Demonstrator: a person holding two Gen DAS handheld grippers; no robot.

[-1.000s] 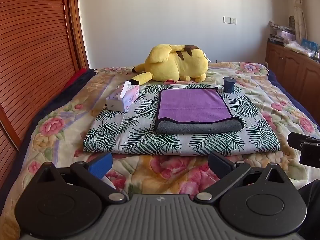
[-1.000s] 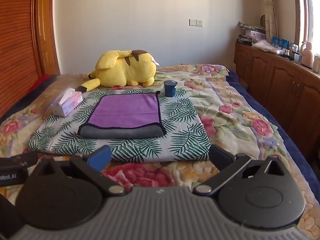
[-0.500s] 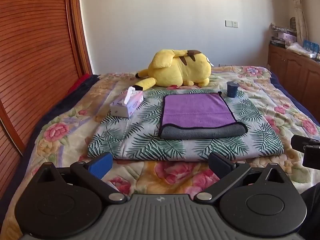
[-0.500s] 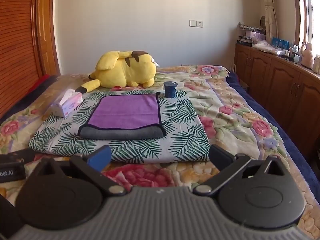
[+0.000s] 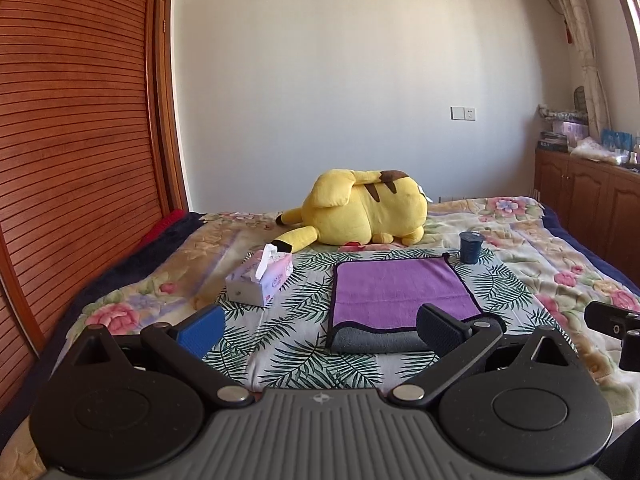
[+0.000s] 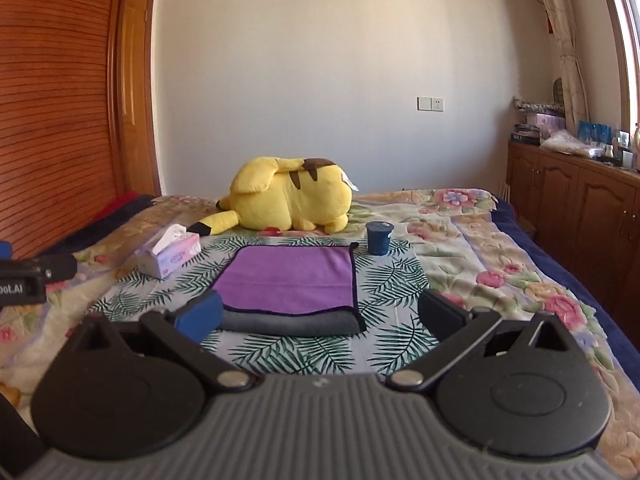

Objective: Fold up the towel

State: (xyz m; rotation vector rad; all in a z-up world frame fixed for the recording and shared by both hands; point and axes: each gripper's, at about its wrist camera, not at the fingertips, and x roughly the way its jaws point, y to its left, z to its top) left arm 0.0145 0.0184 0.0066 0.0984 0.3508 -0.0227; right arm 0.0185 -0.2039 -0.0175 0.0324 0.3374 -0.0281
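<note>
towel: purple microfibre towel (image 5: 402, 290) with grey underside, lower centre of both views, lying flat on the palm-leaf cloth (image 5: 288, 320) on the bed; near edge already doubled over, grey layer showing (looks part folded, judgement).
left gripper: left gripper (image 5: 318, 326) spread wide, nothing between the fingers, low centre of the left view; its right finger overlaps the towel's near right corner in the picture, contact cannot be told.
right gripper: right gripper (image 6: 320, 312) released, empty, just short of the towel's near edge.
step tip: likely a reach for the near corners; take one corner per gripper, pinch both layers, lift evenly, lay onto the far edge so hems line up.
watch: dark blue cup (image 6: 378, 237) just beside the far right corner, could tip.
containers: tissue box (image 5: 260, 282) left of centre, one tissue sticking out the top; cup contents not visible.
other: Pikachu plush (image 6: 290, 200) behind the towel, centre (well apart from it).
</note>
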